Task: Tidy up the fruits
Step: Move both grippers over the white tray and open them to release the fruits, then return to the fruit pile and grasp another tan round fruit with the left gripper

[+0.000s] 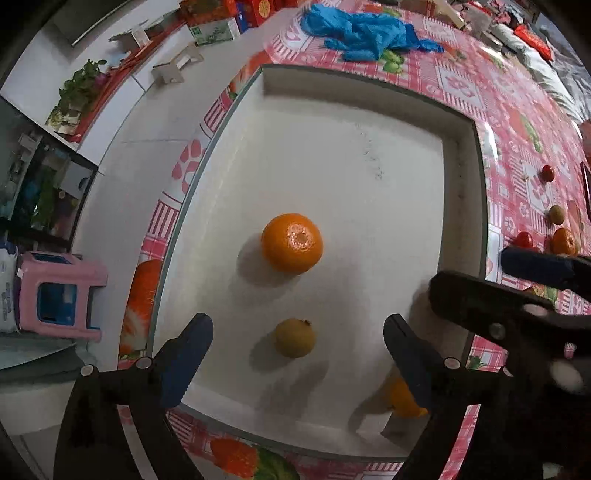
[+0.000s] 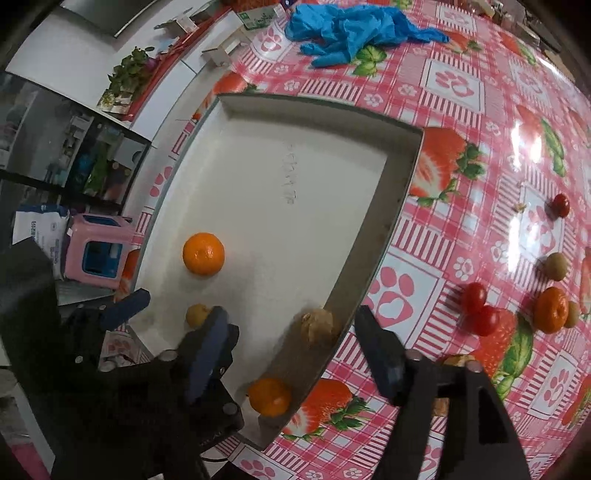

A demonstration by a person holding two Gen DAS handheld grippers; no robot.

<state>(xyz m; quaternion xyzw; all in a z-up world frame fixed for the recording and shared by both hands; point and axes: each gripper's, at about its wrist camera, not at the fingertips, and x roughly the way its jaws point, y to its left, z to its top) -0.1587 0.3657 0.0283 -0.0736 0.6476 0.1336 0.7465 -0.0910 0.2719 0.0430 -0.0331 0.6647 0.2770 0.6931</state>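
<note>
A white tray (image 1: 478,206) (image 2: 399,206) lies on the pink checked tablecloth. In it are a mandarin (image 1: 291,243) (image 2: 203,253), a small yellow fruit (image 1: 294,338) (image 2: 197,315), a second orange fruit (image 1: 400,397) (image 2: 269,397) by the near wall, and a papery husked fruit (image 2: 318,326) against the right wall. My left gripper (image 1: 295,365) points down, open, astride the yellow fruit without touching it. My right gripper (image 2: 295,350) is open above the husked fruit, its pads clear of it. In the left wrist view the right gripper (image 1: 517,291) reaches in over the tray's right rim.
Loose fruit lies on the cloth right of the tray: cherry tomatoes (image 2: 480,310), a mandarin (image 2: 552,310), a greenish fruit (image 2: 554,266) and another tomato (image 2: 561,205). Blue gloves (image 2: 354,29) lie beyond the tray. A pink stool (image 1: 59,291) stands on the floor at left.
</note>
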